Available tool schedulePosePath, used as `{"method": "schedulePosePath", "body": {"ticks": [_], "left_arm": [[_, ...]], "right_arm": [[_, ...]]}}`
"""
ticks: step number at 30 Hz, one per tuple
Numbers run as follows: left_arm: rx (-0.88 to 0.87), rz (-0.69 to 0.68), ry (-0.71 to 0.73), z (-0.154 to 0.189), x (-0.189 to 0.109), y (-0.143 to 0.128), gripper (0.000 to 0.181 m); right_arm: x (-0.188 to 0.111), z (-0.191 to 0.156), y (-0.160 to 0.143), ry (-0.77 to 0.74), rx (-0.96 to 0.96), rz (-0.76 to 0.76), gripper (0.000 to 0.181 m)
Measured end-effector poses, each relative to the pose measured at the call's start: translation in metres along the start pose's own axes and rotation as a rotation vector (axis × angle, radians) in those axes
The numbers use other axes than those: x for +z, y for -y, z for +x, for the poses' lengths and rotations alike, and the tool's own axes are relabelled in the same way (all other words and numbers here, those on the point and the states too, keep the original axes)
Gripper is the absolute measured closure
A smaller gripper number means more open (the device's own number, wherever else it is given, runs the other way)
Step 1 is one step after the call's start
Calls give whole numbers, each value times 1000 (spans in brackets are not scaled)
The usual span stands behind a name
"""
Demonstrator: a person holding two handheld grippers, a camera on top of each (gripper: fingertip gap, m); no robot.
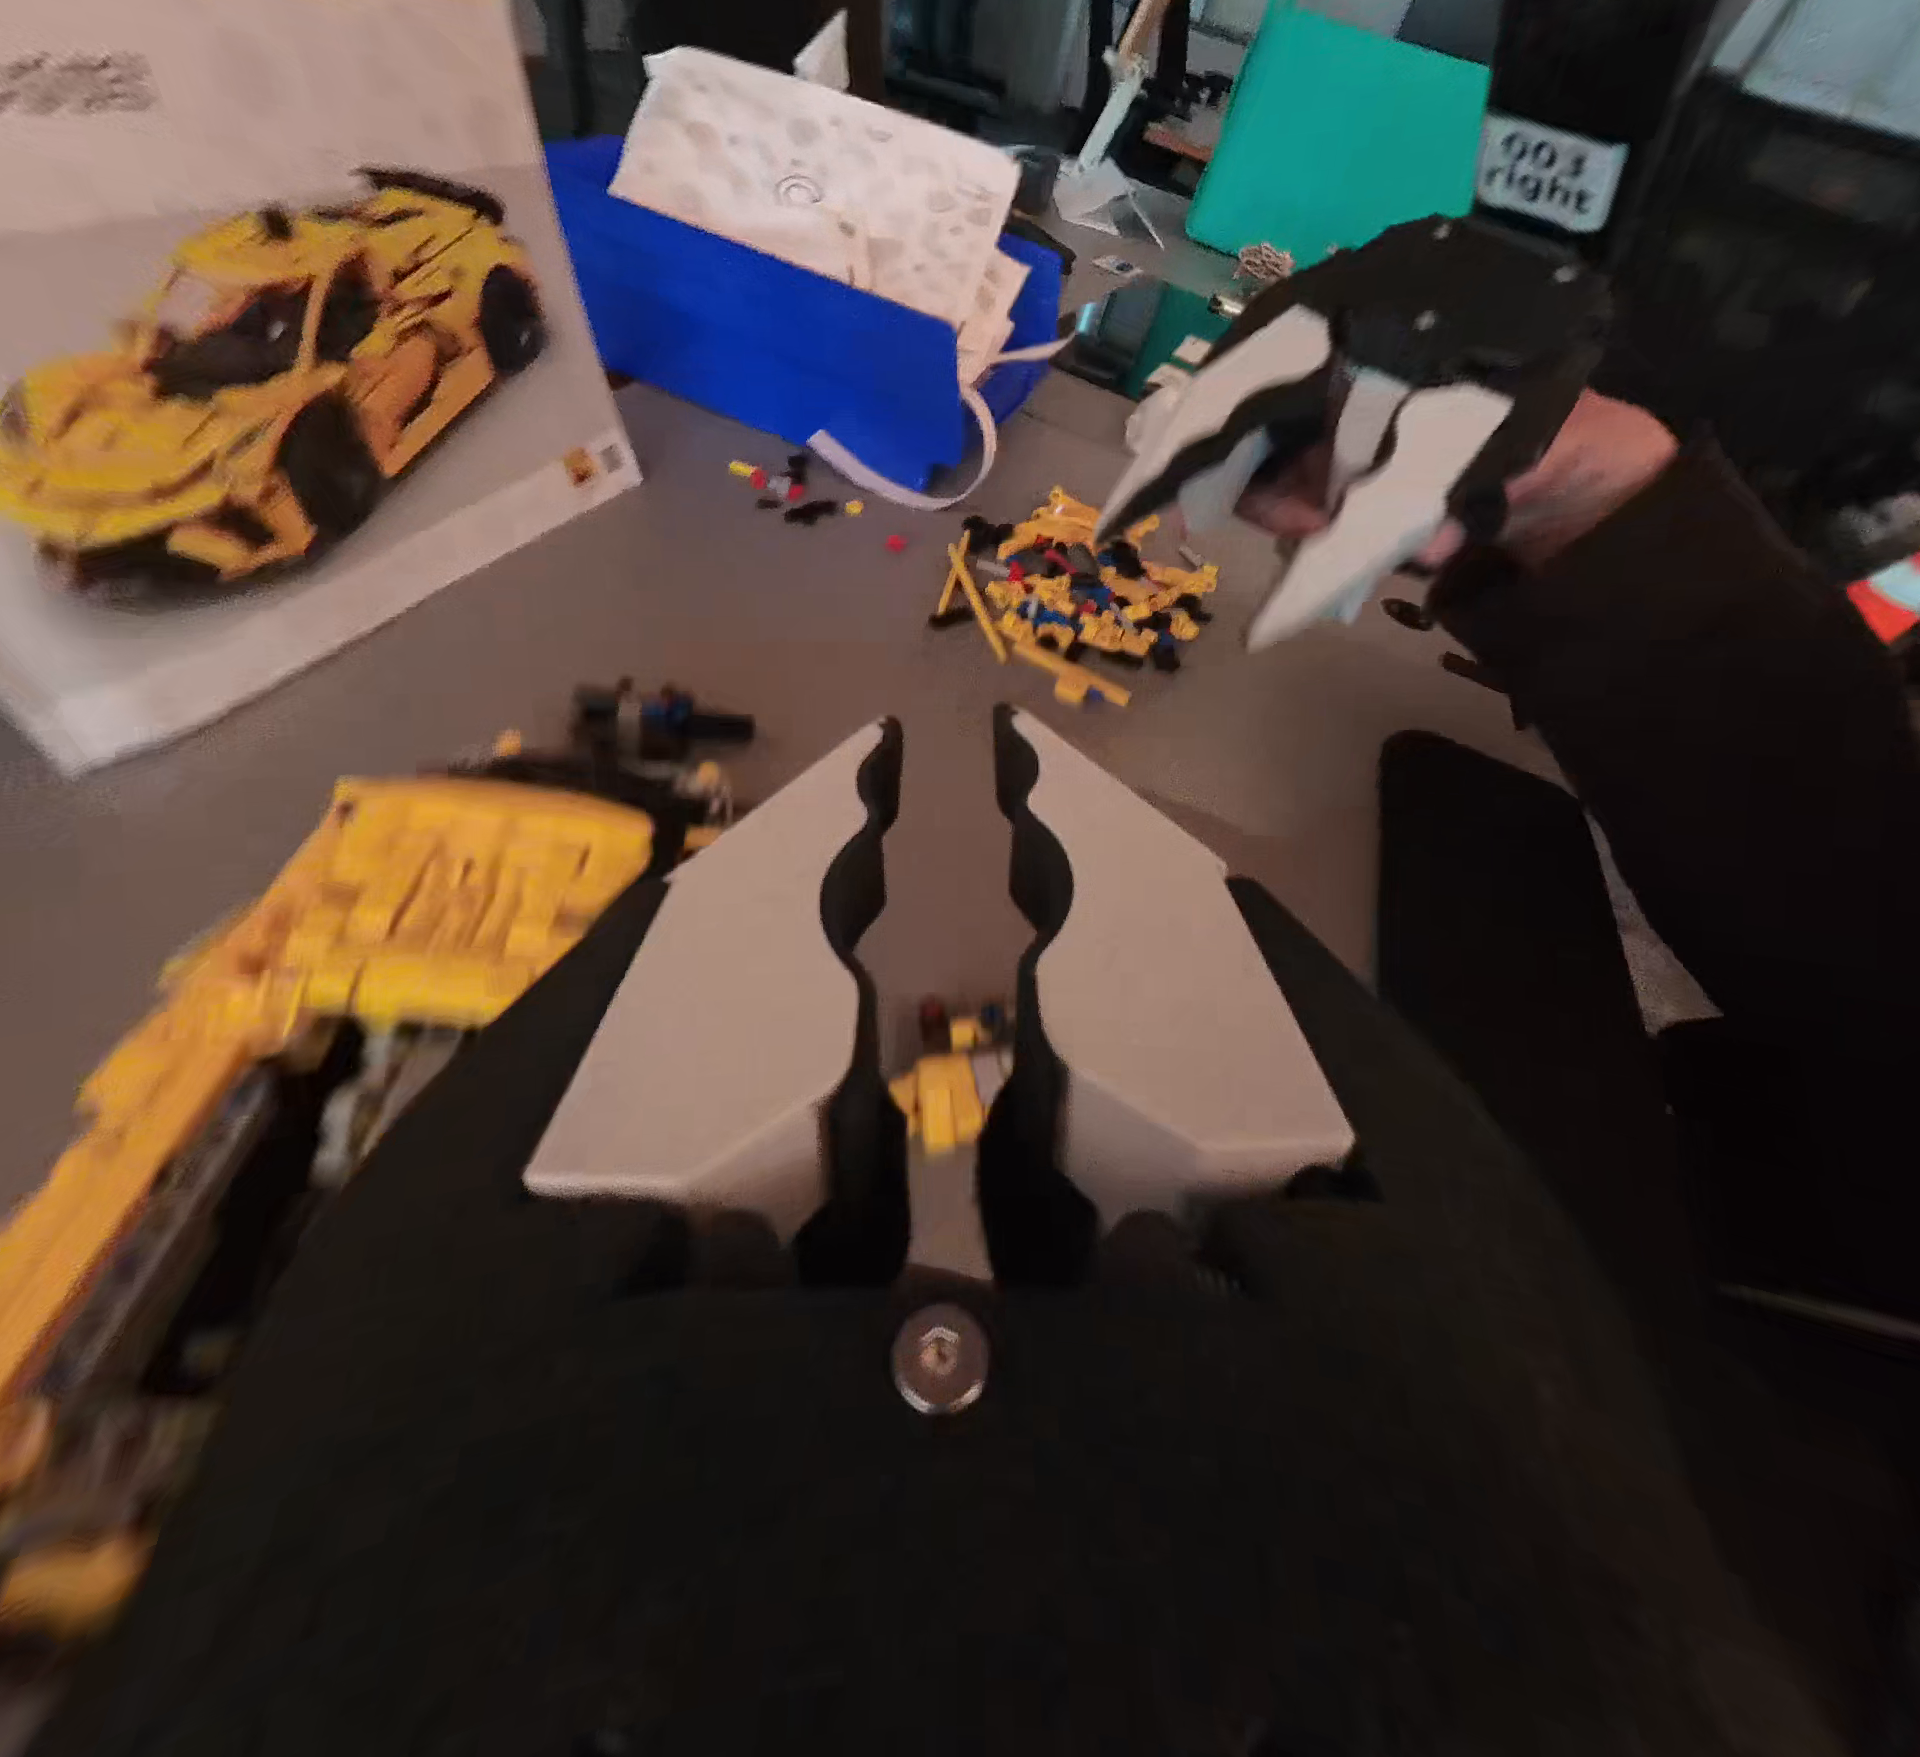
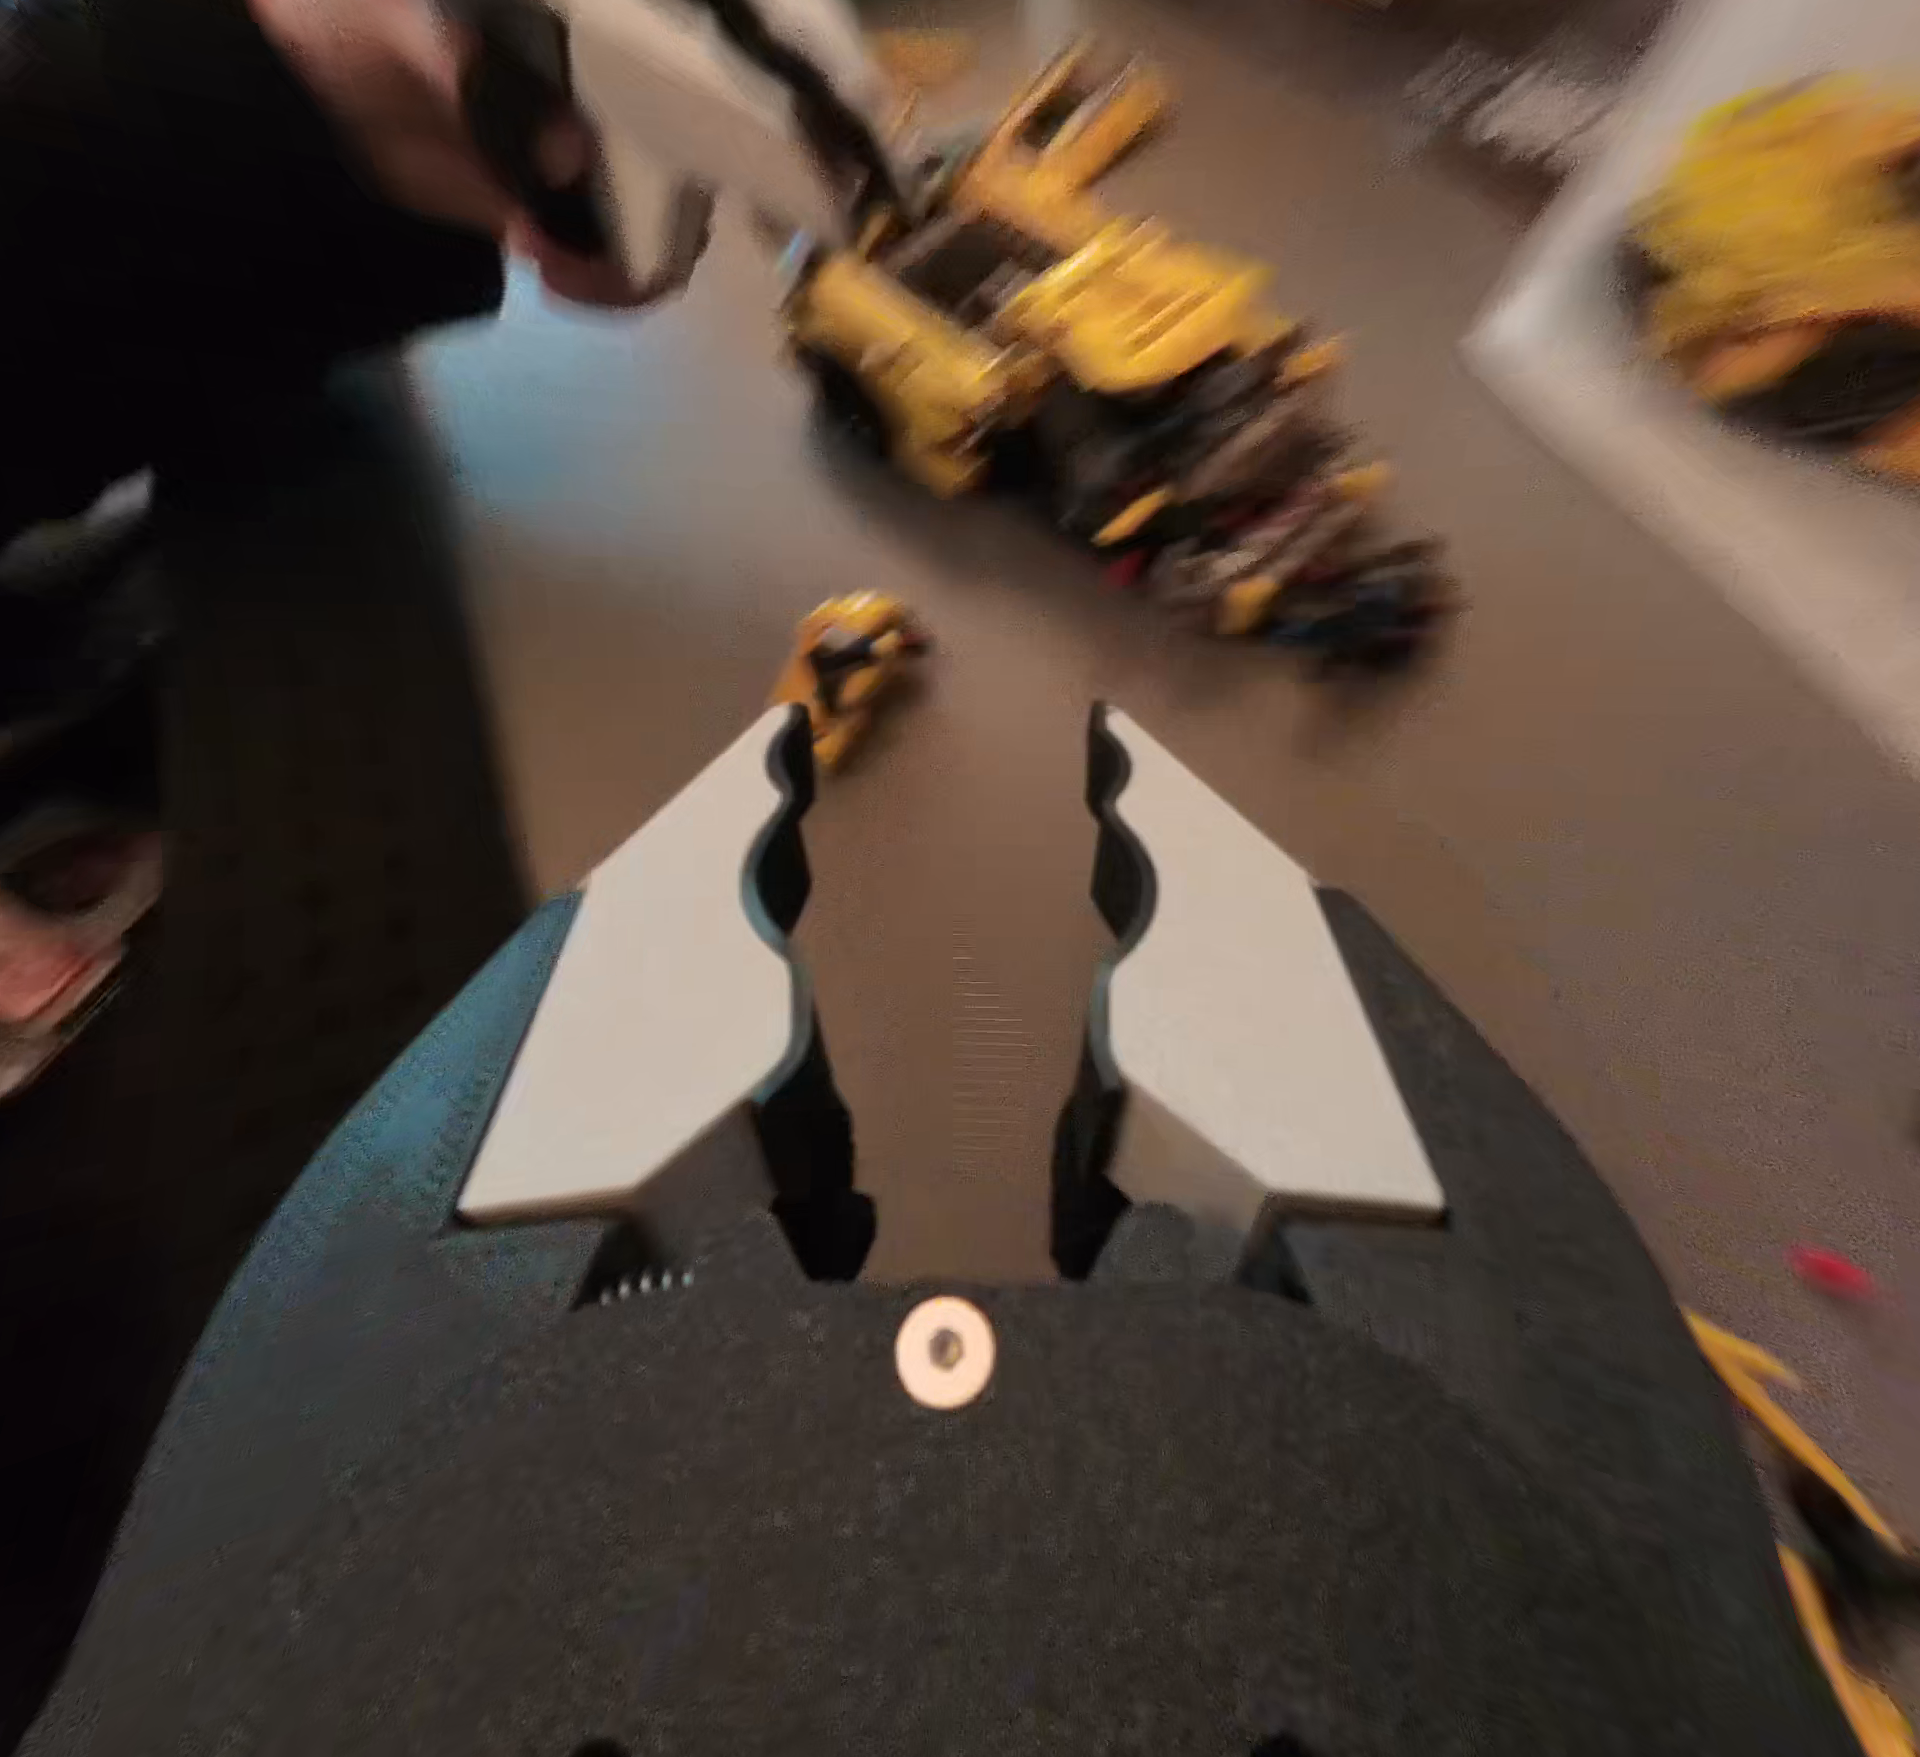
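Note:
My left gripper (image 1: 945, 718) is open by a narrow gap and holds nothing. It hovers over the grey table (image 1: 790, 627), just right of a partly built yellow brick car (image 1: 416, 897). A small yellow piece (image 1: 940, 1089) shows through the gap, lying on the table below. In the blurred right wrist view, my right gripper (image 2: 945, 720) is open wide and empty. That small yellow piece (image 2: 852, 668) lies just past its left fingertip. Beyond it is the car (image 2: 1060, 377), with the left gripper (image 2: 883, 190) at its near end. The right gripper (image 1: 1184, 580) hangs above a pile of loose pieces (image 1: 1081, 606).
A white box with a yellow car picture (image 1: 260, 377) leans at the left. A blue bin (image 1: 769, 336) holding a white patterned bag (image 1: 831, 180) stands behind. A few scattered small pieces (image 1: 790, 492) lie before it. A teal bag (image 1: 1340, 138) is at the far right. A dark sleeve (image 1: 1714, 668) is on the right. There is about 11 centimetres between the tips of the two grippers.

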State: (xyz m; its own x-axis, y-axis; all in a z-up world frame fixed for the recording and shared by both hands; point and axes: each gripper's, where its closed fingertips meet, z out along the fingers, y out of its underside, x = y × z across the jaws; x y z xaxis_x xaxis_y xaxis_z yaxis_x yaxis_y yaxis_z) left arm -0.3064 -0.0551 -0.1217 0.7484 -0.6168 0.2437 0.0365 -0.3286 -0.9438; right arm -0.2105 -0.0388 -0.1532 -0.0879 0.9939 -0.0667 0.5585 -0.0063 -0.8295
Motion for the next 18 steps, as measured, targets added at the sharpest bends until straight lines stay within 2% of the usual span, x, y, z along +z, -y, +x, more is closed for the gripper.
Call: {"method": "schedulePosePath", "body": {"ticks": [1, 2, 3, 6, 10, 12, 15, 18], "left_arm": [[-40, 22, -10, -2, -12, -7, 164], [-79, 45, -30, -2, -21, -11, 164], [-110, 65, -47, -1, -29, -15, 164], [-187, 124, -53, -1, -38, -22, 164], [-251, 114, 14, -9, -36, -24, 164], [-285, 83, 20, -11, -34, -31, 164], [-298, 43, 57, -16, -34, -39, 164], [-290, 5, 90, -20, -35, -47, 164]], "right_arm": [[26, -18, -13, 78, -6, -135, 133], [46, -33, -30, 148, 0, -237, 129], [61, -38, -43, 157, 24, -282, 131], [86, -44, -51, 158, 121, -222, 141], [102, -40, -56, 30, 183, -138, 148], [105, -32, -59, -88, 101, -157, 165], [103, -28, -49, -186, -52, -149, 166], [92, -25, -25, -272, -158, -39, 165]]}}
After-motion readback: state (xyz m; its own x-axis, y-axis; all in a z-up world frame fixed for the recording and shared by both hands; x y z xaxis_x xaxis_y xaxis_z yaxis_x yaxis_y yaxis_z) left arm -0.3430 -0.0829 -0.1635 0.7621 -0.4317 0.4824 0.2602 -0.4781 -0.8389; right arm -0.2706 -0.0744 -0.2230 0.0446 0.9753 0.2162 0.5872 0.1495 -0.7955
